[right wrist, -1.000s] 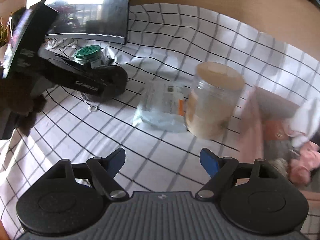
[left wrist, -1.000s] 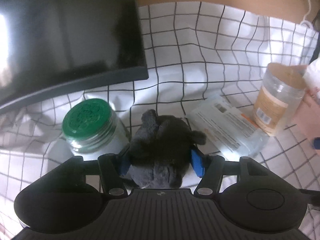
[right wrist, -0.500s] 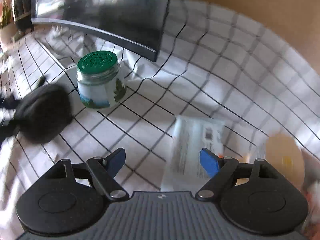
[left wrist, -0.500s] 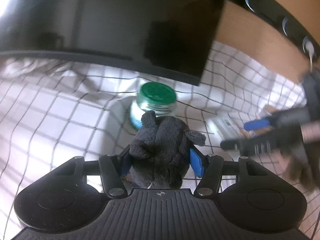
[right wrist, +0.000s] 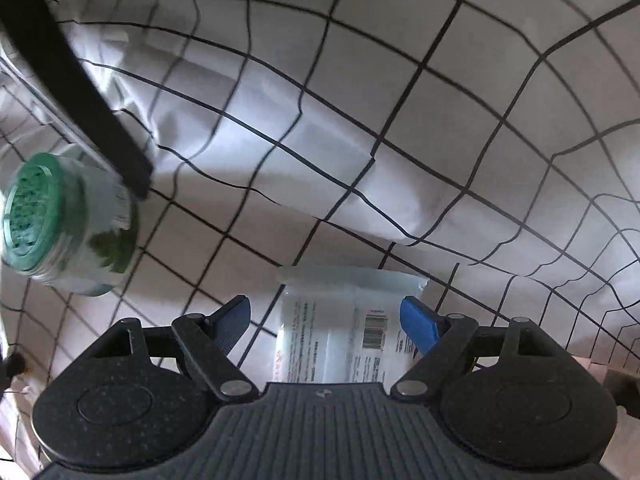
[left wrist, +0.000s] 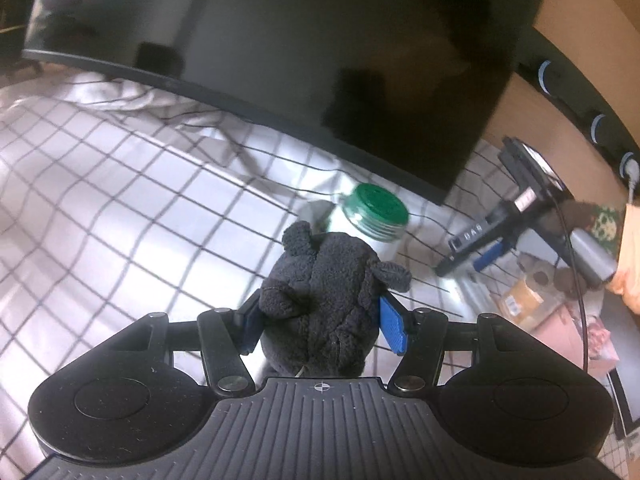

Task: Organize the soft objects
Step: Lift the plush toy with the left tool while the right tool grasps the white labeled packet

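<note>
Left hand-held gripper (left wrist: 320, 322) angled downward, clamping plush toy (left wrist: 324, 304).

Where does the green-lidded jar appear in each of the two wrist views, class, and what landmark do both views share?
Left wrist view: the jar stands right of centre, just beyond the dark soft toy, below the monitor's corner.
Right wrist view: the jar sits at the left edge.
Shared landmark: the checked cloth under it.

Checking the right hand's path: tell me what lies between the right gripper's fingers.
In the right wrist view, the right gripper stands open over a flat white packet lying on the checked cloth; its pads do not touch it.
</note>
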Demonstrator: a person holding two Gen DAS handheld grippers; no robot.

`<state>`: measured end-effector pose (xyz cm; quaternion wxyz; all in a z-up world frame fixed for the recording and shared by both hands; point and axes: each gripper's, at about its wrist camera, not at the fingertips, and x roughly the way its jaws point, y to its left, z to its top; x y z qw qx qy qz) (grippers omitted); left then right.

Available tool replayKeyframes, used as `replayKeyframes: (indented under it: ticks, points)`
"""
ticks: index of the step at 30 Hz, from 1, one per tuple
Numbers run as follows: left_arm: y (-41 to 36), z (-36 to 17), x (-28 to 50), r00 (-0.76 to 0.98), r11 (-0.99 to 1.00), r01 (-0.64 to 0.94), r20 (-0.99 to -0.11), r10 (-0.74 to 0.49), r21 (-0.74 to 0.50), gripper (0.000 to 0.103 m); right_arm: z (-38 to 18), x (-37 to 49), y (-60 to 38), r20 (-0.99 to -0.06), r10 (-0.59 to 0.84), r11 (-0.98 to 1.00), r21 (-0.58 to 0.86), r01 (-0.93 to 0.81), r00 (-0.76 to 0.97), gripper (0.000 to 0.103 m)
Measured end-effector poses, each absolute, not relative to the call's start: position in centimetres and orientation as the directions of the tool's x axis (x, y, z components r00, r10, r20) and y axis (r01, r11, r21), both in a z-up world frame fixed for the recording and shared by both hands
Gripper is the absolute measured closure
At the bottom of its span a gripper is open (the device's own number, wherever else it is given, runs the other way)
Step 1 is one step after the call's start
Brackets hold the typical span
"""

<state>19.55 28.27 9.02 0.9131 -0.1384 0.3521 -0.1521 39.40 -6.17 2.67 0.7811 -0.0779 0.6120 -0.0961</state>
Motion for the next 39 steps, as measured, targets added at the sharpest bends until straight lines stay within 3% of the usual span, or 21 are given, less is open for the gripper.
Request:
replayKeyframes:
  ticks: [15, 19, 24, 33, 39]
  points:
    - [27.2, 9.2, 19.8, 0.690, 0.929, 0.191, -0.630, -0.357, -0.317, 0.039, 1.9, 38.0, -6.3, -0.921, -0.300, 0.954, -0.281, 0.107, 0.251, 0.008]
    - [27.4, 9.0, 19.8, 0.688, 0.928, 0.183, -0.632, -0.357, -0.325, 0.039, 2.1, 37.6, -7.6, -0.944, -0.241, 0.963, -0.204, 0.174, 0.225, 0.007]
    - [27.4, 8.7, 20.2, 0.681, 0.927, 0.173, -0.639, -0.356, -0.332, 0.039, 3.3, 35.9, -6.5, -0.963, 0.003, 0.989, 0.042, 0.139, 0.268, 0.008]
    - [26.3, 9.0, 20.4, 0.675, 0.918, 0.207, -0.630, -0.384, -0.338, 0.039, 4.0, 29.6, -3.4, -0.899, -0.027, 0.988, -0.091, -0.127, 0.437, 0.008]
    - [25.1, 9.3, 20.6, 0.660, 0.913, 0.239, -0.634, -0.403, -0.332, 0.039, 2.9, 28.4, -4.8, -0.887, -0.012, 0.987, -0.085, -0.136, 0.462, 0.007]
